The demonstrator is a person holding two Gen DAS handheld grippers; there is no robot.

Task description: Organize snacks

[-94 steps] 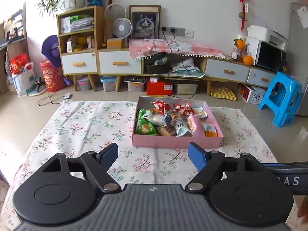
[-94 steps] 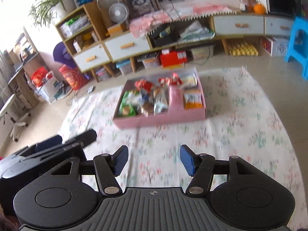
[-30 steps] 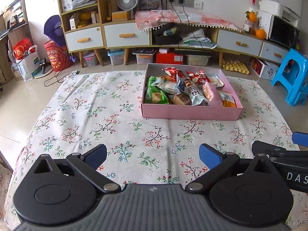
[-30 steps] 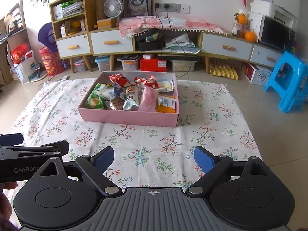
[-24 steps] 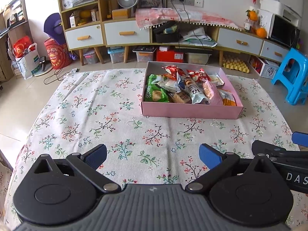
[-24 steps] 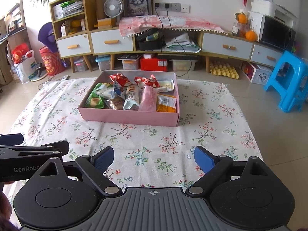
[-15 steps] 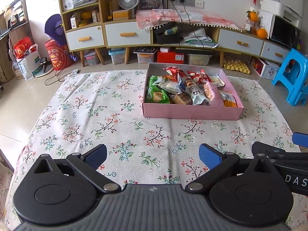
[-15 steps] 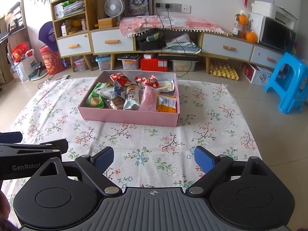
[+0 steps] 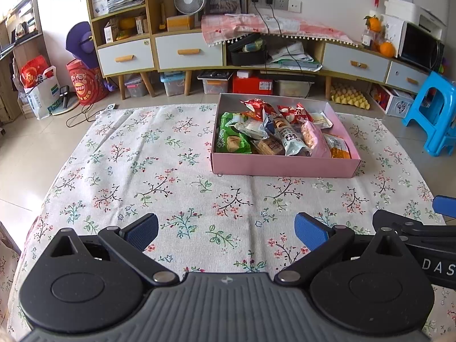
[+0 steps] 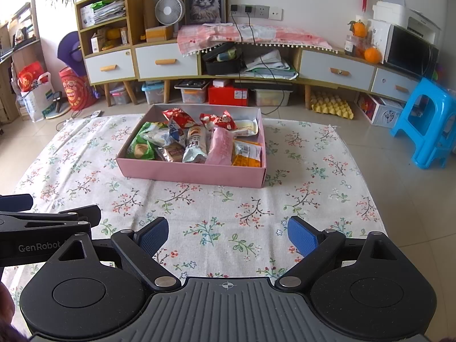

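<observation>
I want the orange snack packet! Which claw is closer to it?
The right claw, probably. The orange snack packet lies at the pink cardboard box's right end, ahead of that claw; the left claw sits further left.

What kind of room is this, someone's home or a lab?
Most likely a home living room: a long wooden sideboard with white drawers, a framed cat picture, and a pink cardboard box of snack packets on a floral tablecloth.
</observation>
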